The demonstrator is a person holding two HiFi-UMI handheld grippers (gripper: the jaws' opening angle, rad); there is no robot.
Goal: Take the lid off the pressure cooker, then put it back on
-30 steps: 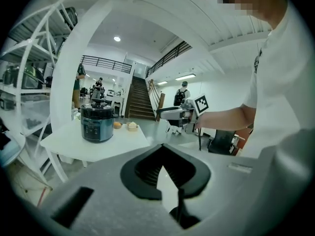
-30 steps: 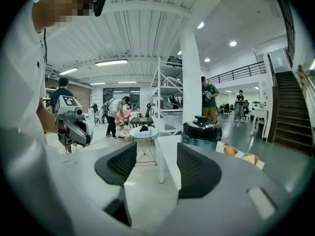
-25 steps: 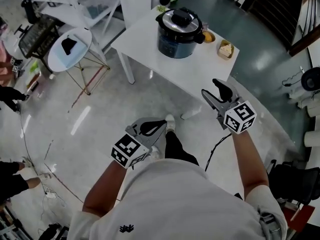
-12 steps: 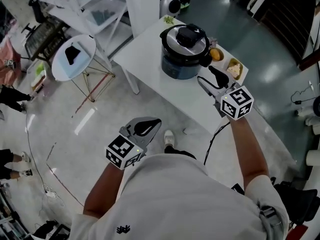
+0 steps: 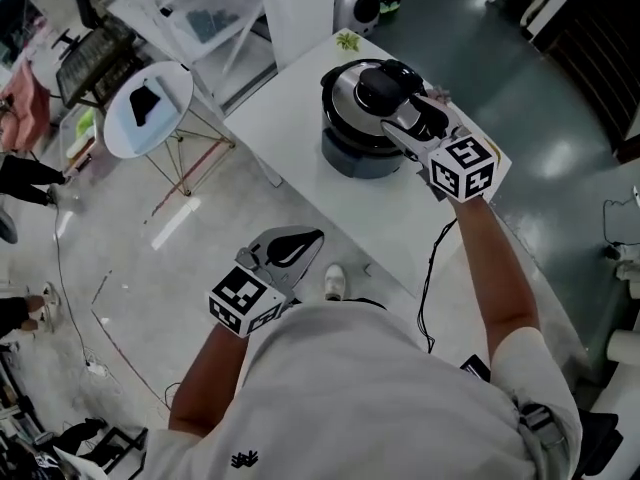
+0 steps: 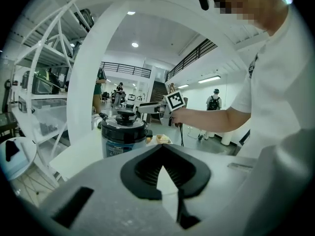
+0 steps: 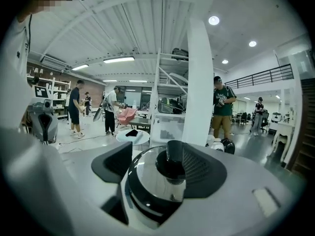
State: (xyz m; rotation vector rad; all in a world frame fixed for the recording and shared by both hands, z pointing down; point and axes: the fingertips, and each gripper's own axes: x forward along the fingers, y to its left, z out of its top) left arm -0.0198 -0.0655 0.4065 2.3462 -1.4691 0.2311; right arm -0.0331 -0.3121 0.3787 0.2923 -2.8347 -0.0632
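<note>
Desk (image 5: 290, 118) bears the pressure cooker (image 5: 352, 153), well ahead of the left gripper (image 5: 292, 250), whose fingers are pressed together on nothing. The lid (image 5: 346, 94) is seated on the pot, just under the right gripper (image 5: 405, 116). The right fingers have just been opening and stand wide, with the lid's black knob (image 7: 172, 167) between them and neither pad seeming to press on it. So, as I judge, nothing is done yet: gripping the knob, lifting the lid off and setting it back all remain. The right gripper view alone shows the knob inside the gap, which the head view hides behind the gripper. The left gripper view alone shows the cooker side-on, lid level on its rim.
</note>
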